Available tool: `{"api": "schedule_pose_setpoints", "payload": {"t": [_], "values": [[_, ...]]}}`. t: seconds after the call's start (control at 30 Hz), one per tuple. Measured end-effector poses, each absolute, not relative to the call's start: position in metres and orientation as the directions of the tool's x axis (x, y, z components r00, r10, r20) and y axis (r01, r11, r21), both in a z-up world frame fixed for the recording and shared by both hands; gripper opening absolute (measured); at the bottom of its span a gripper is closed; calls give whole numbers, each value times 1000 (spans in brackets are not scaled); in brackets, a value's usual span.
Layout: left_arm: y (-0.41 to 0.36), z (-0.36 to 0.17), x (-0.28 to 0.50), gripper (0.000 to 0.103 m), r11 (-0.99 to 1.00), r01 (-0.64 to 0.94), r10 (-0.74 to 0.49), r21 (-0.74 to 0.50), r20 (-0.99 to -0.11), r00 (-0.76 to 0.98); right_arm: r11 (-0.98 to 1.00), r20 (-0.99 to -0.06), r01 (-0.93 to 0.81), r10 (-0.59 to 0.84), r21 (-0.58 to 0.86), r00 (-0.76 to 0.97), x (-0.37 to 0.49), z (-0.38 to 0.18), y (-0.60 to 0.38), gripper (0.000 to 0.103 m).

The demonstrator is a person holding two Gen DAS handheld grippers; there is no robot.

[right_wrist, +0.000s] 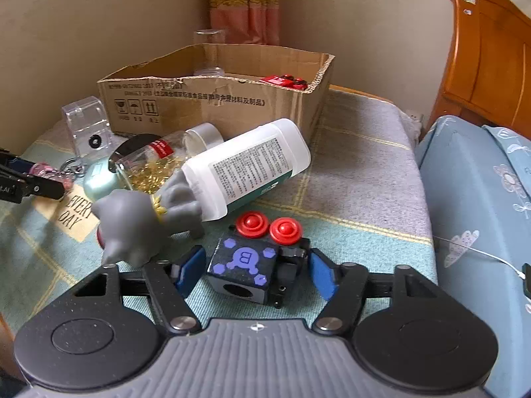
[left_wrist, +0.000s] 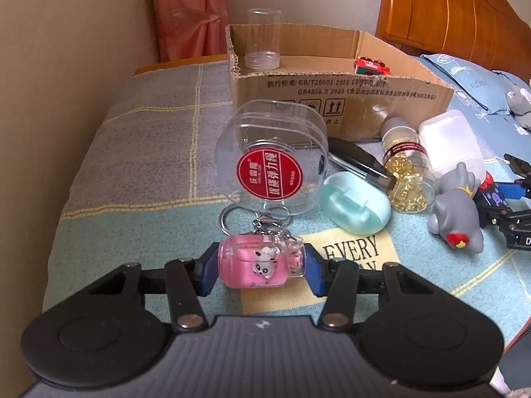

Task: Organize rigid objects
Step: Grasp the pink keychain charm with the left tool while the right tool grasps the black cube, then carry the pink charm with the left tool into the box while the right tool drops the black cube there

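Note:
My left gripper [left_wrist: 259,270] is shut on a pink keychain bottle [left_wrist: 259,267] with a cow charm, low over the bed cover; its key ring [left_wrist: 232,219] hangs ahead. My right gripper [right_wrist: 257,273] is open around a black toy block with blue markings and two red knobs [right_wrist: 247,265]; its pads stand apart from the block's sides. A cardboard box [left_wrist: 332,99] stands behind and holds a clear jar [left_wrist: 264,39] and a red toy car [left_wrist: 370,65]. The box [right_wrist: 215,99] also shows in the right wrist view.
On the bed lie a clear round case with a red label [left_wrist: 272,159], a mint case [left_wrist: 356,207], a black device [left_wrist: 360,162], a jar of yellow capsules [right_wrist: 156,162], a white bottle [right_wrist: 249,169] and a grey figurine [right_wrist: 142,225]. Wooden headboard [right_wrist: 491,66] at right.

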State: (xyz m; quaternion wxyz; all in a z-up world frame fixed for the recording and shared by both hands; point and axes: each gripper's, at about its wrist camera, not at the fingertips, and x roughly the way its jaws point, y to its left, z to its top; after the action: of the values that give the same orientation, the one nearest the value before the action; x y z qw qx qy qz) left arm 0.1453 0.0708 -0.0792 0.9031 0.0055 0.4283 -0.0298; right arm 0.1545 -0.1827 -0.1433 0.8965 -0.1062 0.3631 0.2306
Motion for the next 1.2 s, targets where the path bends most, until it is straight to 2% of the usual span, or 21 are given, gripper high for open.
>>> {"api": "schedule_pose_setpoints", "payload": {"t": [0.07,0.53,0.93,1.2], "values": [[72,-79,145,50,998,65,-56,-19,-776,629,872,-702,-490,337,-20,628,154,-141,-183,56],[73,-40,134,50,973,232,-134,18,-771,623,829,-708,-560,394,-2,586,143,-106,-204,56],[63,19,141,50,939,344,-209,31,-743,636,761,-643,-649,483,-27,594,151,-50,-190,56],[56,67,175,50,922,385,-258,33,-689,677,730,-595,-681,522,-59,611,184,-19,-161,56]]}}
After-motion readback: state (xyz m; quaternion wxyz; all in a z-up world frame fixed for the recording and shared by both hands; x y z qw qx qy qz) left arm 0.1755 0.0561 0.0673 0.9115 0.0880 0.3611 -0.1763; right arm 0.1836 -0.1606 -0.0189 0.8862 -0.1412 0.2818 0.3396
